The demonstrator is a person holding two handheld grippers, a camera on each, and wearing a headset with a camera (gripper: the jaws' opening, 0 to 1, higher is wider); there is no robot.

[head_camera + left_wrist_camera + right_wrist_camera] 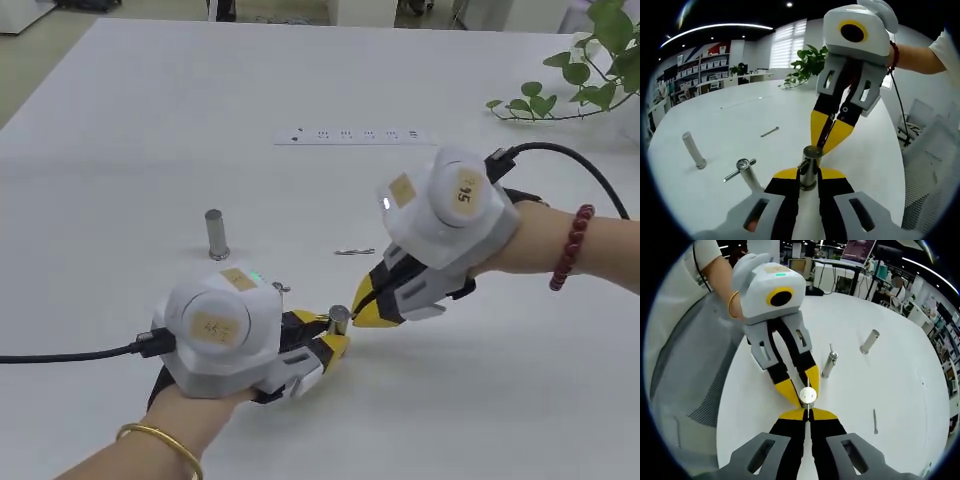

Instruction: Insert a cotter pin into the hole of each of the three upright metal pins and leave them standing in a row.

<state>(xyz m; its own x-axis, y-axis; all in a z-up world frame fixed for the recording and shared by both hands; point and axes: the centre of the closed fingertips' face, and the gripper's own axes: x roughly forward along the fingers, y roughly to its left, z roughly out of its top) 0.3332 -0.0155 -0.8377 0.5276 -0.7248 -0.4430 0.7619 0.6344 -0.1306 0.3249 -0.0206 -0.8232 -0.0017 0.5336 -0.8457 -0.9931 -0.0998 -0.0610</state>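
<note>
My left gripper [336, 338] [809, 176] is shut on an upright metal pin [339, 319] [810, 162] [808, 394] that stands on the white table. My right gripper [361, 304] [808, 413] meets it tip to tip, shut on a thin cotter pin [808, 407] whose end is at the pin's head. A second metal pin [746, 174] [829, 363] with a cotter pin through it stands just behind, mostly hidden by the left gripper in the head view. Farther off stands a third, bare metal pin [215, 235] [693, 149] [869, 341].
A loose cotter pin [354, 251] [769, 132] [875, 421] lies on the table [150, 130] beyond the grippers. A white power strip [350, 135] sits farther back, and a potted plant [590, 70] hangs over the far right corner. Cables trail from both grippers.
</note>
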